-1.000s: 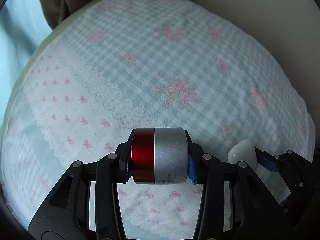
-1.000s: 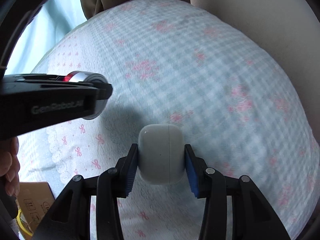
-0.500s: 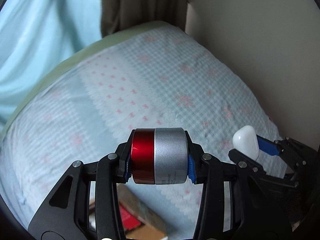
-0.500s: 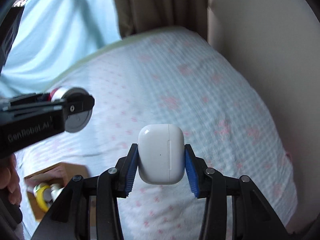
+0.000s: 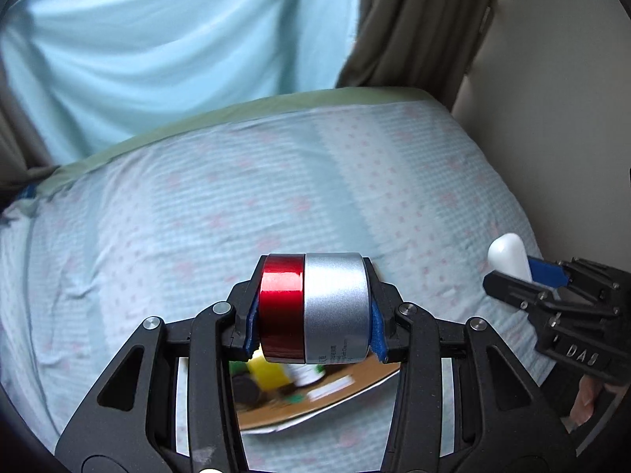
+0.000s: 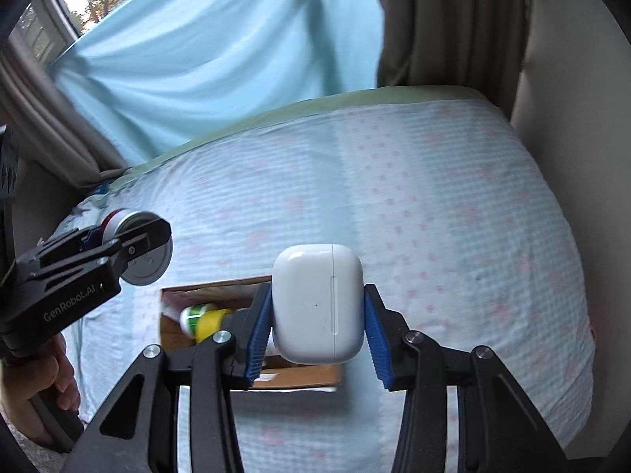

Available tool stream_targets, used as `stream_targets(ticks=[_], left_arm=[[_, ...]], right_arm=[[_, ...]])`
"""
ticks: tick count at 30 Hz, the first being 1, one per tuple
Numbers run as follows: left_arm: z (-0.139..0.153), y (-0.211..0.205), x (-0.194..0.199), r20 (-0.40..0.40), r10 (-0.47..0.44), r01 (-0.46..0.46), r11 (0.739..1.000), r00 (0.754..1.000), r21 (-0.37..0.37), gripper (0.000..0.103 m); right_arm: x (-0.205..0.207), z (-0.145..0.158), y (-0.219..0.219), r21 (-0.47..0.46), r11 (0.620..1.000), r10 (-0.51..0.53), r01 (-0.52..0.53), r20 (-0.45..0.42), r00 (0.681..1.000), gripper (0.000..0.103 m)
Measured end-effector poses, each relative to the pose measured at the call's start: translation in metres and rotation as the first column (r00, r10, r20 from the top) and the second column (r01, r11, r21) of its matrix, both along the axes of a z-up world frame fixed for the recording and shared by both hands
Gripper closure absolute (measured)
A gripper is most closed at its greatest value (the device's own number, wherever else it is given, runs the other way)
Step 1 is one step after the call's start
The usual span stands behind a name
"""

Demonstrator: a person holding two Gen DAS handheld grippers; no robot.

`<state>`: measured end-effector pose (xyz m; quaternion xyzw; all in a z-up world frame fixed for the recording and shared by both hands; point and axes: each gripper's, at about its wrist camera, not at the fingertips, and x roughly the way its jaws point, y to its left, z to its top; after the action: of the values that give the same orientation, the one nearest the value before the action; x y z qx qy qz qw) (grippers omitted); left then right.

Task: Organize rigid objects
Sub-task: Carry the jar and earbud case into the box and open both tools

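Note:
My left gripper is shut on a short round tin, red on one half and silver on the other, held above the bed. It also shows at the left of the right wrist view. My right gripper is shut on a white earbud case, also seen at the right of the left wrist view. An open cardboard box lies on the bed below both grippers, with a yellow and green bottle inside it. The box is partly hidden by the fingers.
The bed has a pale blue checked cover with pink bows. A beige wall runs along its right side. A light blue curtain and brown drapes hang behind the bed. A hand holds the left gripper's handle.
Both grippers have risen and pulled back, so the curtain and bed's far edge show. The cardboard box has come into view below them. Both objects stay gripped.

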<state>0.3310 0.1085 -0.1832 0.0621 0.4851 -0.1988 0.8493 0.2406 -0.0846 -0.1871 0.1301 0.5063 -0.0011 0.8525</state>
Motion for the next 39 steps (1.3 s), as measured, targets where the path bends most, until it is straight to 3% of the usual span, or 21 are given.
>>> stream_targets(ticks=[6,12,23,28,30,32,33,34,35,39], left_arm=[[-0.038,0.073,-0.008,-0.06,0.061,-0.061,0.998,0.996,0.01,0.065],[-0.094,0.111,-0.019,-0.149,0.114,-0.113,0.993,0.982,0.018,0.065],[-0.198,0.127,-0.013,-0.299,0.191,-0.18,0.982,0.935,0.062,0.065],[-0.217,0.118,-0.002,-0.313,0.183,-0.163,0.982,0.932,0.091,0.064],[-0.219,0.115,0.0,-0.315,0.185,-0.156,0.981,0.931,0.114,0.06],[-0.215,0.113,-0.002,-0.321,0.161,-0.141,0.986,0.933,0.085,0.009],[-0.212,0.114,-0.003,-0.318,0.152,-0.139,0.988,0.936,0.065,0.0],[-0.208,0.115,-0.005,-0.319,0.146,-0.138,0.989,0.936,0.046,0.0],[-0.204,0.117,-0.007,-0.322,0.147,-0.14,0.989,0.935,0.043,0.0],[-0.196,0.121,-0.019,-0.32,0.154,-0.148,0.988,0.935,0.042,0.0]], right_arm=[[0.007,-0.014,0.062,0.032,0.999,0.039,-0.038,-0.033,0.999,0.062],[0.022,-0.061,0.103,0.05,0.994,0.098,-0.093,-0.115,0.988,0.062],[0.074,-0.16,0.125,0.053,0.983,0.185,-0.177,-0.272,0.945,0.062],[0.102,-0.2,0.127,0.061,0.975,0.222,-0.214,-0.333,0.916,0.062],[0.111,-0.212,0.128,0.077,0.973,0.23,-0.217,-0.364,0.903,0.062],[0.115,-0.219,0.127,0.088,0.973,0.231,-0.213,-0.382,0.895,0.052],[0.115,-0.22,0.126,0.091,0.974,0.228,-0.209,-0.385,0.894,0.029],[0.115,-0.219,0.124,0.087,0.976,0.219,-0.201,-0.386,0.896,0.004],[0.114,-0.216,0.121,0.078,0.978,0.207,-0.192,-0.376,0.903,0.0],[0.101,-0.202,0.108,0.071,0.987,0.159,-0.143,-0.352,0.922,0.0]])
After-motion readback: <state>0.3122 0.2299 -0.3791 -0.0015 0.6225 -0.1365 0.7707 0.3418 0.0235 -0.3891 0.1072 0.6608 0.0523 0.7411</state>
